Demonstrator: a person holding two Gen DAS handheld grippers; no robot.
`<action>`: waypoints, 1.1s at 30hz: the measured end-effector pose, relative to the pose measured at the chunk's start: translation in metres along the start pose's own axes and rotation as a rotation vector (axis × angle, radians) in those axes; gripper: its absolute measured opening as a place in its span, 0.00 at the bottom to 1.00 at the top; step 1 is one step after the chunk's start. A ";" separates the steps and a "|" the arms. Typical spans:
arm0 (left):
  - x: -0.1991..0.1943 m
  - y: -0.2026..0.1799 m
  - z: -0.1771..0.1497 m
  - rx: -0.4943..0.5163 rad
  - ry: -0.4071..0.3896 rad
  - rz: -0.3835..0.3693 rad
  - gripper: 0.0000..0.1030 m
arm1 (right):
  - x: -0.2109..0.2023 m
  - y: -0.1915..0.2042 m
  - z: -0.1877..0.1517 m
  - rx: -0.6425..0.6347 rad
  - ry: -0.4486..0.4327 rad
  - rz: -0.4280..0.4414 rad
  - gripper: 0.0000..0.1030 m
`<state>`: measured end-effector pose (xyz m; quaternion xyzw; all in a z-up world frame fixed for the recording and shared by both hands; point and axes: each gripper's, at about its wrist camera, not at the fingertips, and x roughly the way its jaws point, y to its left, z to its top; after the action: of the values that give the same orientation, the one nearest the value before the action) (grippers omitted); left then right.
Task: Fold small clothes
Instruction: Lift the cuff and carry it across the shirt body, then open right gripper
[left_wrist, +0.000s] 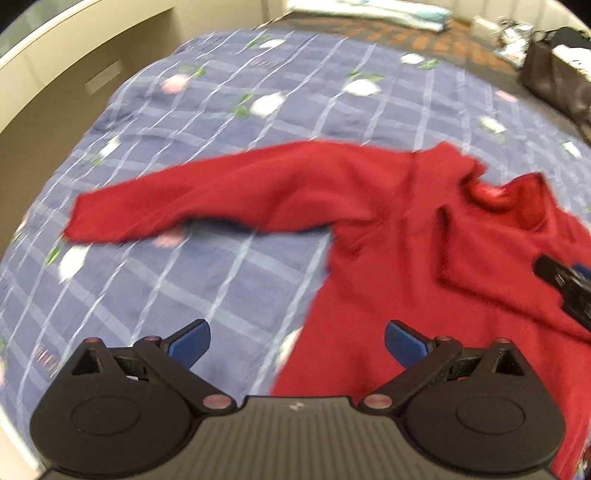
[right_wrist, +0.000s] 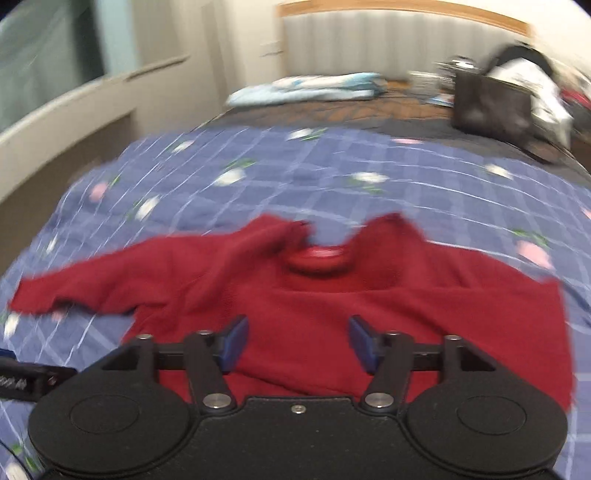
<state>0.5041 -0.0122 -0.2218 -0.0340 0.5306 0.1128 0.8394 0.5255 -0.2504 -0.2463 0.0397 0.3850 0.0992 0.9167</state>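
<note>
Your red sweater (left_wrist: 388, 229) lies spread on the blue plaid bedsheet (left_wrist: 221, 110), neck opening away from you, one sleeve (left_wrist: 192, 199) stretched out to the left. Your left gripper (left_wrist: 297, 345) hangs with its jaws spread wide and empty, straddling the sweater's left edge: one blue pad over the sheet, the other over red knit. Your right gripper (right_wrist: 297, 343) is also released, both blue pads (right_wrist: 234, 341) over the sweater's body, below the collar (right_wrist: 317, 258). Both views are blurred.
</note>
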 end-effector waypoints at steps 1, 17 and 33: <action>0.003 -0.009 0.003 0.016 -0.027 -0.022 1.00 | -0.006 -0.015 -0.001 0.034 -0.006 -0.030 0.66; 0.098 -0.120 0.024 0.165 -0.086 0.077 1.00 | 0.001 -0.225 -0.033 0.550 0.003 -0.211 0.05; 0.107 -0.108 -0.004 0.058 -0.248 0.022 1.00 | -0.061 -0.200 -0.100 0.227 -0.098 -0.279 0.48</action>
<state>0.5689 -0.1011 -0.3260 0.0101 0.4262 0.1099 0.8979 0.4428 -0.4592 -0.3033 0.0939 0.3504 -0.0753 0.9288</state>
